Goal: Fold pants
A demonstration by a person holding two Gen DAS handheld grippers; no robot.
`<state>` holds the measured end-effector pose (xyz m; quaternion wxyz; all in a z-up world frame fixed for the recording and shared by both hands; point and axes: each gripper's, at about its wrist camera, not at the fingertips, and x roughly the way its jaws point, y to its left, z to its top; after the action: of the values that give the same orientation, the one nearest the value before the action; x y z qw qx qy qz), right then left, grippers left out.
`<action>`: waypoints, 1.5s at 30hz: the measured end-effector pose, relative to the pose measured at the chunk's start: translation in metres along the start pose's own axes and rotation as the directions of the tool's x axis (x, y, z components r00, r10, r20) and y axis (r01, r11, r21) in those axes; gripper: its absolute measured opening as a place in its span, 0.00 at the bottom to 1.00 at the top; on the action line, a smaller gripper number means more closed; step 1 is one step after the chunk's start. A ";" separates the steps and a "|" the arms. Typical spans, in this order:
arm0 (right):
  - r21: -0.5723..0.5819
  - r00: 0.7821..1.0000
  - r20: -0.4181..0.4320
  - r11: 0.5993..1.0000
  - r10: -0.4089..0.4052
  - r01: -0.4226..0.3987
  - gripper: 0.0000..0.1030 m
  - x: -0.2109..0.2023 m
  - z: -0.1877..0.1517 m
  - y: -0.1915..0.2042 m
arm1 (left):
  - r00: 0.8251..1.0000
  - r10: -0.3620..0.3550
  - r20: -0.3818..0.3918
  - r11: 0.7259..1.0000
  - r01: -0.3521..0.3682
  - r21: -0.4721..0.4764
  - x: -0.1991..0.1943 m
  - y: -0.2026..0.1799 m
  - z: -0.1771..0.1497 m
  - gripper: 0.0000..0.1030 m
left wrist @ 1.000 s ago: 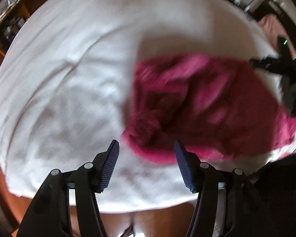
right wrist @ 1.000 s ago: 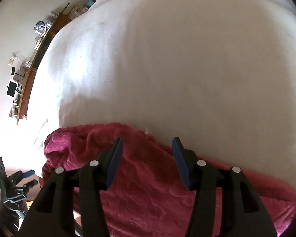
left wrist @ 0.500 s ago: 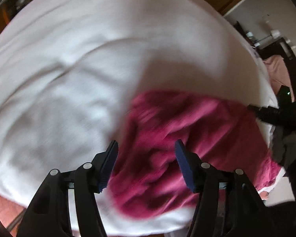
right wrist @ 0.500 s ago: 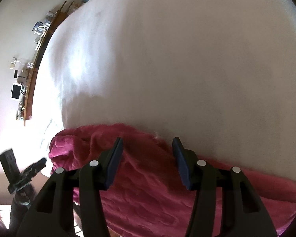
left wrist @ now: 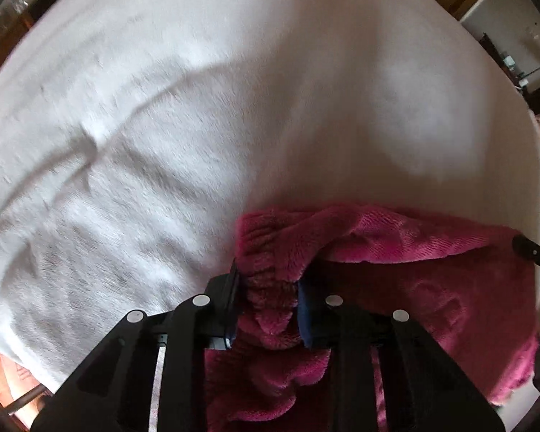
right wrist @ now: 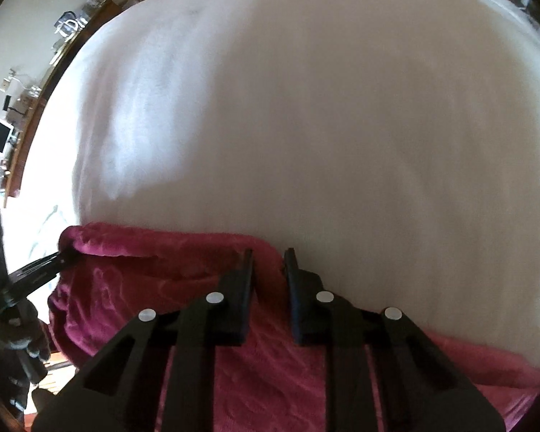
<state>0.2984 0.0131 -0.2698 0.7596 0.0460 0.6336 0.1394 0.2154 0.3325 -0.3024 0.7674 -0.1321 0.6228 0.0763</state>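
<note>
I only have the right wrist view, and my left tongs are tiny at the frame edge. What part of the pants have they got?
Observer: The left tongs are shut on the ribbed elastic waistband of the pants, which is bunched thick between the pads.
Operator: How does the fabric run from there to my right tongs?
Observer: The top edge folds over as a loose flap before it reaches the right tongs; it does not look taut.
Operator: What is the cover like left of the pants?
Observer: Long creases run across the white bedcover there.

Soft daylight brightens the white bedspread (left wrist: 234, 126), motion-blurred in the left view, with fisheye-bent, dark corners.
</note>
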 end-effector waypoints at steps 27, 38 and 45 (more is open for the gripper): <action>0.394 0.968 0.158 0.912 -0.195 0.119 0.47 -0.158 -0.191 -0.220 | 0.920 0.310 0.240 0.929 -0.347 0.128 -0.103 -0.084 -0.066 0.61; 0.609 0.849 0.198 0.740 -0.489 0.284 0.54 -0.266 -0.293 -0.373 | 0.943 0.224 0.245 0.932 -0.281 0.228 -0.103 -0.216 -0.124 0.64; 0.569 0.886 0.171 0.778 -0.430 0.267 0.60 -0.250 -0.303 -0.427 | 0.977 0.095 0.190 0.915 -0.161 0.370 -0.073 -0.325 -0.166 0.68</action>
<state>0.0286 -0.4956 -0.1959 0.8142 0.1544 0.5250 -0.1940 0.1363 -0.0234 -0.2279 0.8213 0.0688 0.5661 0.0141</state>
